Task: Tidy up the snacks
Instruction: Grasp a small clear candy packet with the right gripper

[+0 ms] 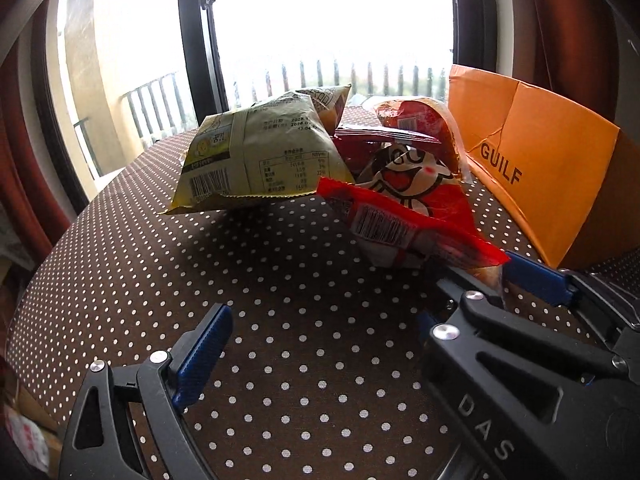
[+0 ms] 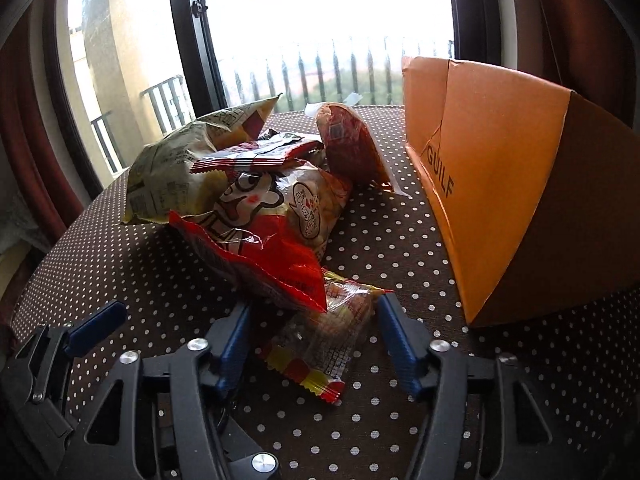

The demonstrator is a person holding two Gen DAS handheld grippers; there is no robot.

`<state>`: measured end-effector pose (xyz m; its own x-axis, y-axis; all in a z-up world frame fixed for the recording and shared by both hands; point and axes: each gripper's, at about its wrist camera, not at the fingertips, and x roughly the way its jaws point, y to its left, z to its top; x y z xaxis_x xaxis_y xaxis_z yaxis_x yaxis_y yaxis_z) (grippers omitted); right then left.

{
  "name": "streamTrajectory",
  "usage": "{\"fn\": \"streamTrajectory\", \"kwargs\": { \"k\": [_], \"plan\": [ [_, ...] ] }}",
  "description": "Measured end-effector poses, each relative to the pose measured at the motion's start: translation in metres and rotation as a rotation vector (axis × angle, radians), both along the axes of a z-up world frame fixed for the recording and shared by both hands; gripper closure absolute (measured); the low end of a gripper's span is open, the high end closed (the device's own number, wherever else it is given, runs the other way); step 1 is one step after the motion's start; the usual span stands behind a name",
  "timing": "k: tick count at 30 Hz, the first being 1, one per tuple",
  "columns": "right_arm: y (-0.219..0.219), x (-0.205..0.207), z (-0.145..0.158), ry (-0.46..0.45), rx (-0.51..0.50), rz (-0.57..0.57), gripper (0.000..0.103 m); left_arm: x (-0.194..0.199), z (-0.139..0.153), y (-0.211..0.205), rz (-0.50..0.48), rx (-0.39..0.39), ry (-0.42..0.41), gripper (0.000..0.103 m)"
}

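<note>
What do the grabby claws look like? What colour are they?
Both claws, the left claw and the right claw, look alike: black plastic frames with triangular cut-outs, shiny round silver bolts, and ribbed blue fingers. One black arm has the raised letters DAS on it.

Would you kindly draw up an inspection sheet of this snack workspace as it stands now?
Surface: brown polka-dot tablecloth.
Job's things: pale yellow bag, red cartoon bag and others piled; orange box beside them.
Clutter: nothing seen.
Grippers: right tongs straddle a small clear packet, pads not pressing; left tongs open, nothing between them.
Cables: nothing seen.
Surroundings: window, railing, red curtains.
</note>
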<state>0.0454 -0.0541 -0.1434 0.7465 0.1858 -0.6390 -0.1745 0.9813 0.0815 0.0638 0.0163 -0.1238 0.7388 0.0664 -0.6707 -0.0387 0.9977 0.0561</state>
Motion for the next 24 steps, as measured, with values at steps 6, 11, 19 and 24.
{"fn": "streamTrajectory", "kwargs": {
  "k": [6, 11, 19, 24],
  "plan": [
    [-0.002, 0.005, -0.002, 0.018, 0.008, 0.008, 0.06, 0.002, 0.0, 0.0, 0.006, 0.004, 0.002, 0.004],
    [-0.004, 0.002, 0.0, 0.023, 0.001, 0.005, 0.063, -0.001, 0.001, -0.003, -0.01, -0.007, 0.011, 0.004],
    [-0.014, -0.013, 0.006, 0.031, 0.017, -0.003, 0.067, -0.011, 0.006, -0.012, -0.032, -0.02, 0.01, 0.005],
    [-0.017, -0.022, 0.011, 0.018, 0.025, -0.01, 0.068, -0.022, 0.012, -0.017, -0.037, -0.027, -0.01, 0.005]
  ]
}}
